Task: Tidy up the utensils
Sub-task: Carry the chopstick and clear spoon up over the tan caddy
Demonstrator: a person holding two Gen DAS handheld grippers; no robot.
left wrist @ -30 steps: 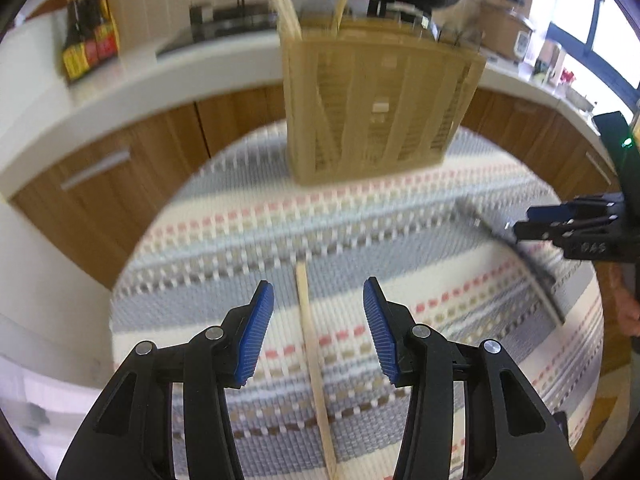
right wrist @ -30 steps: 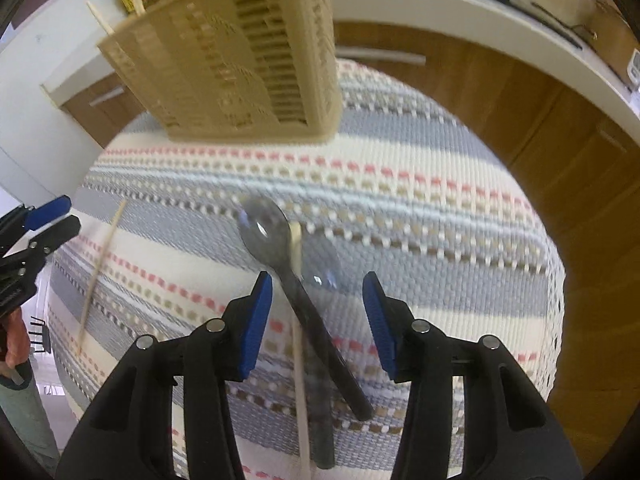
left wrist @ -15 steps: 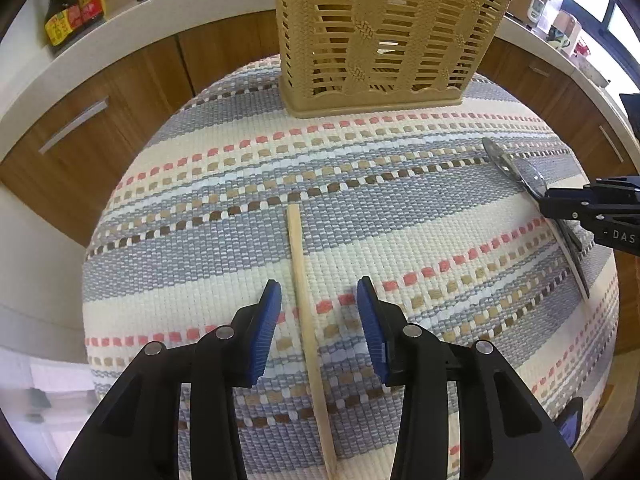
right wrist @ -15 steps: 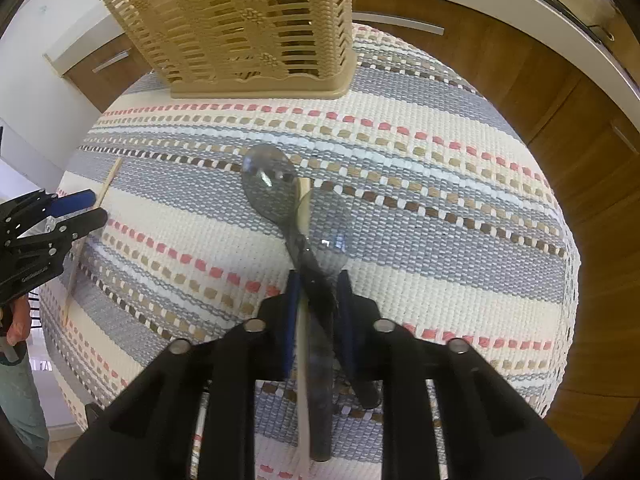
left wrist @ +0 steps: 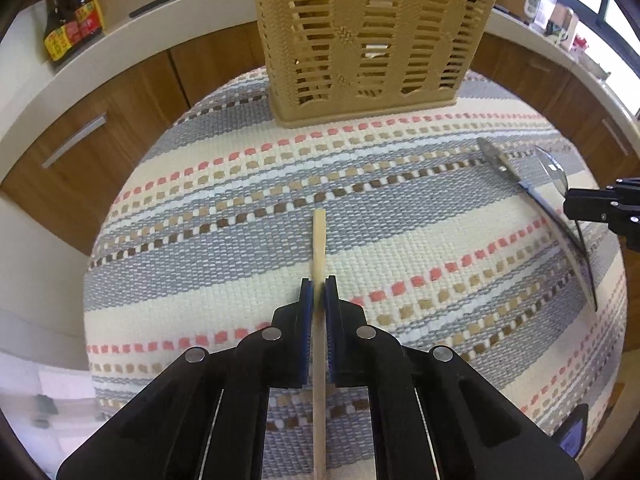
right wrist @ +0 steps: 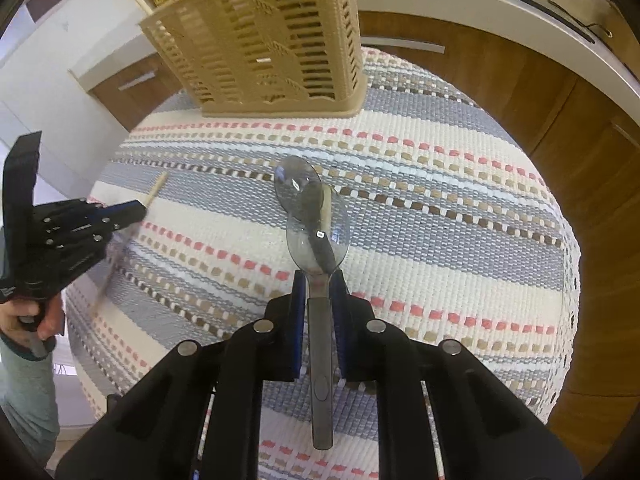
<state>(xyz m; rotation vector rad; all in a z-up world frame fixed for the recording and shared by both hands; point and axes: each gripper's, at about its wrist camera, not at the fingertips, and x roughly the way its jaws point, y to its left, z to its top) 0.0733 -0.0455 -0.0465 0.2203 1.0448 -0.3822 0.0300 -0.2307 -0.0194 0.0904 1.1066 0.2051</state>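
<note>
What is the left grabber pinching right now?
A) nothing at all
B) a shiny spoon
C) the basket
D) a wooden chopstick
D: in the left wrist view, the left gripper has its blue pads shut on the wooden chopstick, while the spoon sits in the right gripper and the basket stands apart at the back of the striped cloth.

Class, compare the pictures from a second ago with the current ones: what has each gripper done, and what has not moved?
Both grippers went from open to shut. The left gripper closed on the wooden chopstick. The right gripper closed on the handle of a spoon; a second spoon lies under its bowl. The basket stays at the far side of the striped mat.
</note>
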